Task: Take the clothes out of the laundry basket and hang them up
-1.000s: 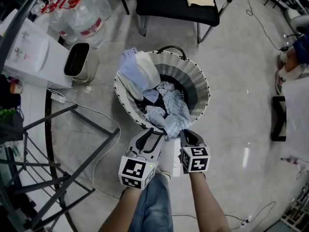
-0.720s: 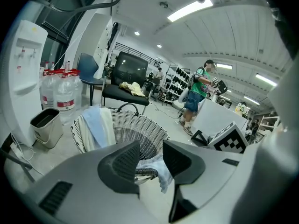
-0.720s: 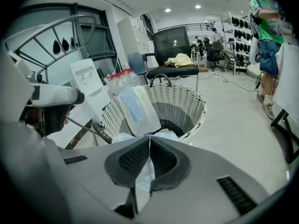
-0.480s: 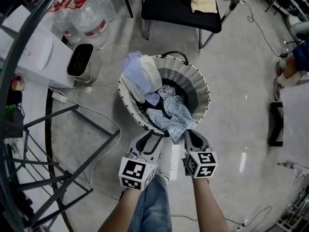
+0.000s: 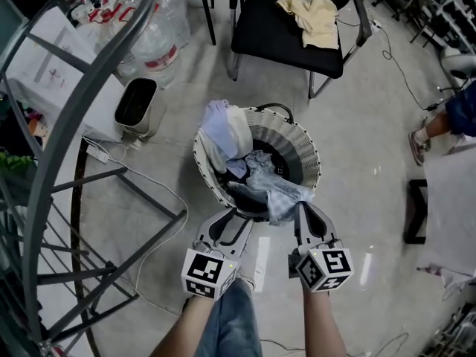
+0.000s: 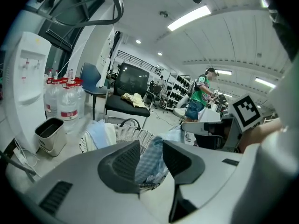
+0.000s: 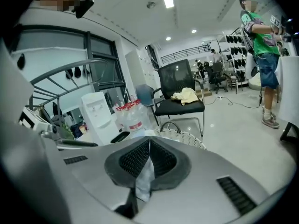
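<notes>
A white wicker laundry basket (image 5: 306, 152) stands on the floor ahead of me. A pale lavender and a white garment (image 5: 223, 129) hang over its left rim. My right gripper (image 5: 302, 207) is shut on a corner of a blue checked garment (image 5: 274, 188), which trails from the basket over the near rim. In the right gripper view the cloth (image 7: 143, 181) is pinched between the closed pads of that gripper (image 7: 149, 148). My left gripper (image 5: 229, 219) hovers by the near rim with its jaws apart. The left gripper (image 6: 150, 152) holds nothing, and the checked cloth (image 6: 148, 164) shows beyond the gap.
A grey metal drying rack (image 5: 74, 162) rises at the left. A black chair (image 5: 279, 24) with a yellow cloth (image 5: 312, 10) stands behind the basket. Water bottles (image 5: 156, 36), a small bin (image 5: 137, 103) and a white dispenser (image 5: 44, 69) sit at the back left. A person's leg (image 5: 439, 121) is at the right.
My right gripper has risen and drawn the blue checked garment up and toward the near rim. The left gripper has lifted a little, its jaws as before.
</notes>
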Demonstrator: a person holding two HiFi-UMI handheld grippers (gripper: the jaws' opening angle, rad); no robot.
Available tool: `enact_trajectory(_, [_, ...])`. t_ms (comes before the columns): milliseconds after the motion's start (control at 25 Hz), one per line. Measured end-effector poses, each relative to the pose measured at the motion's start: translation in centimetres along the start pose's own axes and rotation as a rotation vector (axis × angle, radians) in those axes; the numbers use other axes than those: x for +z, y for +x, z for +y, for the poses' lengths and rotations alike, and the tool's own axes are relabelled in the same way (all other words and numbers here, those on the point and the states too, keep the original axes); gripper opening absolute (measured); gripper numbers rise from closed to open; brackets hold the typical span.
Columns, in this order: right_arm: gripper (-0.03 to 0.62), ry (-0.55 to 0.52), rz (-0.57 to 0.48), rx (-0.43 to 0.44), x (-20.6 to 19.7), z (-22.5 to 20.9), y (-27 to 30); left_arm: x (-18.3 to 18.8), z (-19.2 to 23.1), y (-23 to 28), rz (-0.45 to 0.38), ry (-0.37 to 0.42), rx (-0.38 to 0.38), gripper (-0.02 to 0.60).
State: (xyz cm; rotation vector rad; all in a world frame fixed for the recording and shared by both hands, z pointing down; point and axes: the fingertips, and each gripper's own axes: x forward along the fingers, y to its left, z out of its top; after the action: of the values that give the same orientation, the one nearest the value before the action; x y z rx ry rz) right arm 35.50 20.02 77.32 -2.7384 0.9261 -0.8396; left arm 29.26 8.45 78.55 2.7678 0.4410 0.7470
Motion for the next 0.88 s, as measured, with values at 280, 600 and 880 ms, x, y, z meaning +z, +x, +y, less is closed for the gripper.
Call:
enact_trajectory(280, [0.005,-0.031,-0.108,0.046,7.7,3.0,-3.8,5.2,-1.4,-3.0,-0.05,0.017,-0.01,0.162])
enact_trajectory(600, [0.005,-0.076,-0.188,0.061,16.7,7.7,-10.0,12.8,-4.4,-8.5,-0.114,0.037,-0.045,0.163])
enact_trajectory(880, [0.005,-0.086,-0.283,0.108,23.9,12.9,-18.2,17.5,-7.8,-14.0,-0.172,0.052,-0.086,0.179])
